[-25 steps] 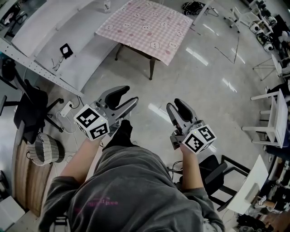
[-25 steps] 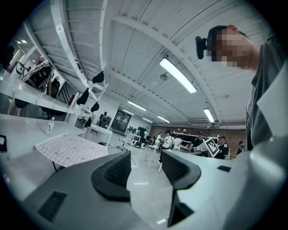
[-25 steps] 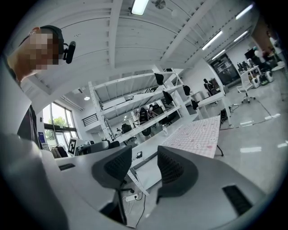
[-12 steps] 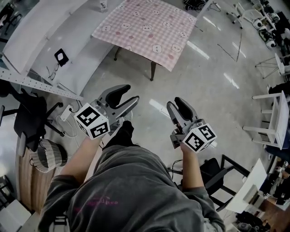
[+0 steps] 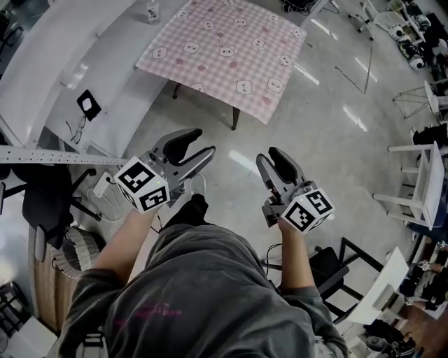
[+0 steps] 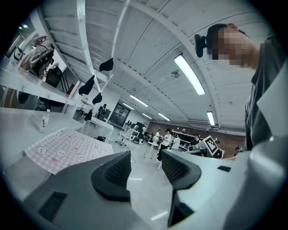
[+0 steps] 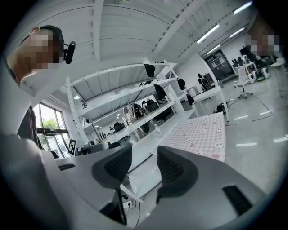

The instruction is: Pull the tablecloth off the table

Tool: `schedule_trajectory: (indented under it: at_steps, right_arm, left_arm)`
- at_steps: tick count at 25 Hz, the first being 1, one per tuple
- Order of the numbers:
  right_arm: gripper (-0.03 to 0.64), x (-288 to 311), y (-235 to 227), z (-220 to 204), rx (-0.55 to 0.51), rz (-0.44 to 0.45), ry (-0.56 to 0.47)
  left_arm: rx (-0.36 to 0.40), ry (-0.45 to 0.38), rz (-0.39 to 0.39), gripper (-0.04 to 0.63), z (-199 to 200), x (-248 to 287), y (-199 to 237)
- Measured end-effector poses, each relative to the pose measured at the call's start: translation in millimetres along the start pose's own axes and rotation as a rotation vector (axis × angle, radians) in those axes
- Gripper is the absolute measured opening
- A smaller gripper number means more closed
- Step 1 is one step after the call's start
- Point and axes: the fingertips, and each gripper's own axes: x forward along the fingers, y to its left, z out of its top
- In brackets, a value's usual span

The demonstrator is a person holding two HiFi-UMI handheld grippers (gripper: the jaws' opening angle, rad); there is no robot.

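1. The pink checked tablecloth (image 5: 224, 49) lies spread flat over the table (image 5: 234, 120), with its near corner hanging past the edge. It is well apart from both grippers.
2. The left gripper (image 5: 195, 146) is held low in front of the person, its jaws a moderate gap apart with only floor between them. The right gripper (image 5: 274, 159) is likewise parted and holds nothing.
3. Risk: a shallow pinch on the thin hem may let the fabric slide out of the pads once the pull loads it. A deeper bite would likely hold better.
4. Risk: a pull angled upward or sideways could snag the cloth on a table corner and drag or tip the light table instead of freeing the cloth.
5. Risk: a small bottle (image 5: 150, 10) stands just beside the cloth's far edge on the white bench (image 5: 42, 63). Whether it touches the cloth I cannot tell, but a sweeping cloth might knock it over.
6. Risk: a power strip and cable (image 5: 105, 185) lie on the floor near the person's left side — a trip hazard when stepping forward or backing away.
7. Writing: the cloth bears only small cartoon faces, and the gripper cubes carry black-and-white square markers, not words. The pink print on the grey sweatshirt (image 5: 189, 301) and the bottle's label are too blurred to read.
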Motion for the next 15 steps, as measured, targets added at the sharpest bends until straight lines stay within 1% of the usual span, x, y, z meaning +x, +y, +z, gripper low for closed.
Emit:
schedule_trajectory:
  at_steps: [9, 15]
  right_arm:
    - [0.161, 52, -24, 22, 0.01, -0.045, 0.005]
    - [0.161, 71, -35, 37, 0.001, -0.062, -0.005]
  left_arm:
    - [-0.021, 0.018, -0.026, 0.21, 21, 20, 58]
    - [-0.016, 0.016, -0.04, 0.21, 35, 33, 80]
